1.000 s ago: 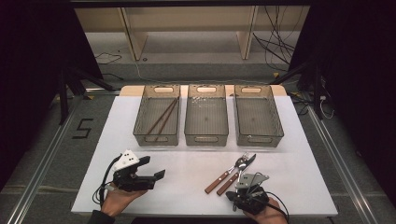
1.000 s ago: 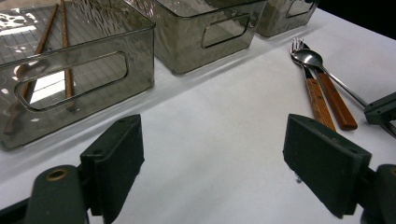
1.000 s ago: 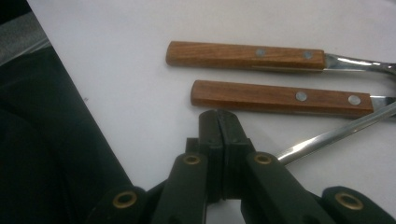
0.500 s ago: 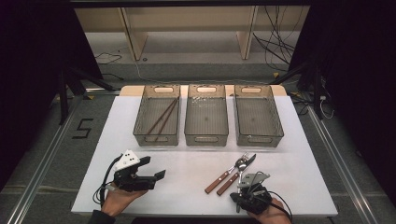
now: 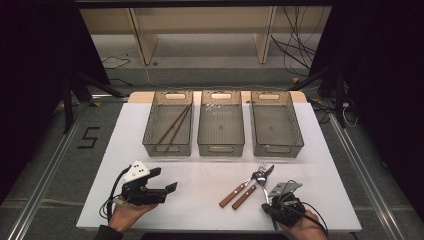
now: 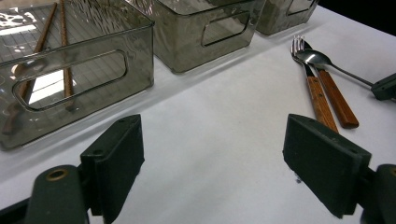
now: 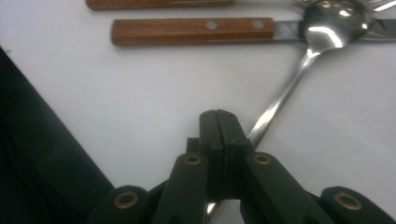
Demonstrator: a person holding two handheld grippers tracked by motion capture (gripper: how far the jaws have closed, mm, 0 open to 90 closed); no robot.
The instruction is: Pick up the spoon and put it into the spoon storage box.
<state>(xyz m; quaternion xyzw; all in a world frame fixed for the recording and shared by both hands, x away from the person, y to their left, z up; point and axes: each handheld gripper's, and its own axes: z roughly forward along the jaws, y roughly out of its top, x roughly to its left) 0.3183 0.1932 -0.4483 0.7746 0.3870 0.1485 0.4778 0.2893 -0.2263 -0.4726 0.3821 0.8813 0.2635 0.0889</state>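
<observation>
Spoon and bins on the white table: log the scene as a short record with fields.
right gripper: fingers shut on the spoon handle
spoon bowl: lies over the wooden-handled knife
fork: on the table beside the knife
left gripper: open, nothing between the fingers
left bin: holds chopsticks
middle bin: contents unclear
right bin: looks bare

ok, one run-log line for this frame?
right gripper: shut on all-metal spoon handle | left gripper: open, empty, over white table | two wooden-handled utensils: lying on table | three clear bins: left holds chopsticks
</observation>
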